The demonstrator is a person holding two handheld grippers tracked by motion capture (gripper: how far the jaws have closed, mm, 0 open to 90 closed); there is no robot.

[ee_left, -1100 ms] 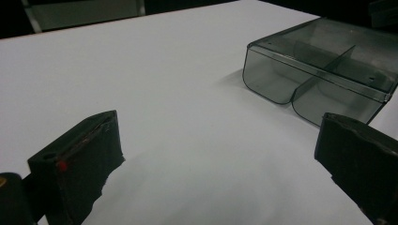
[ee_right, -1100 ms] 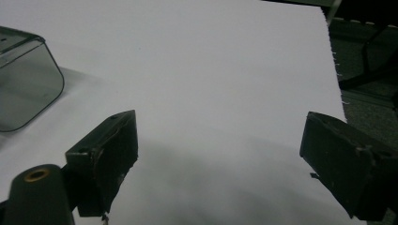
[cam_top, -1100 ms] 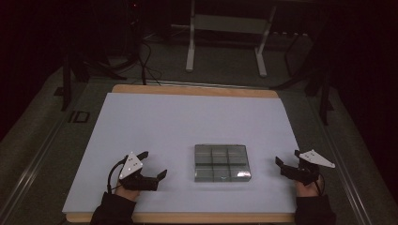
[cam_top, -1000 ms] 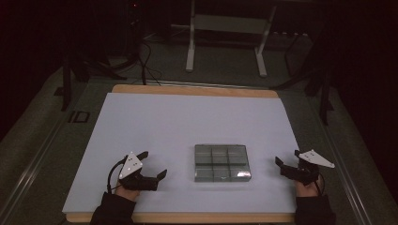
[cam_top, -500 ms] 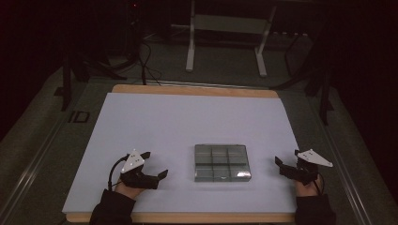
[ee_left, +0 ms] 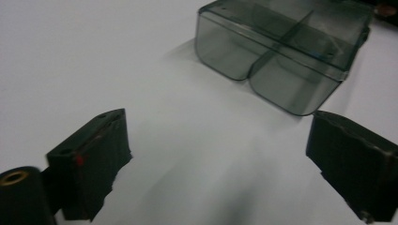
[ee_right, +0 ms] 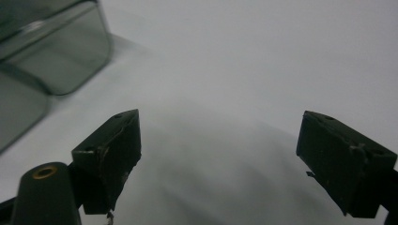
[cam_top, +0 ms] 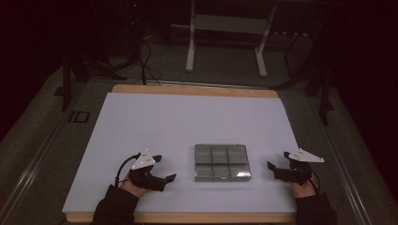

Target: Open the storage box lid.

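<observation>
White sheet [cam_top: 187,122] over a wooden table [cam_top: 197,90], bare apart from one thing. Smoky clear plastic box [cam_top: 221,162], divided into compartments, lying flat between the two grippers and apart from both; compartments seemingly empty, lid shut as far as can be told.

Left gripper [cam_top: 164,179] low near the table's front edge, jaws spread wide with nothing between them; in the left gripper view, box [ee_left: 281,51] ahead of the jaws and off toward the right-hand one, well short of contact. Right gripper [cam_top: 273,168] likewise low, jaws wide and empty; in the right gripper view, box [ee_right: 42,56] a corner only, ahead and beyond the left-hand jaw.

Since a second ago: barely a change, left gripper shifted slightly, box unmoved, right gripper as it was. Probably a resting start, with no step on the box begun yet.

No brand, label or readable writing anywhere.
</observation>
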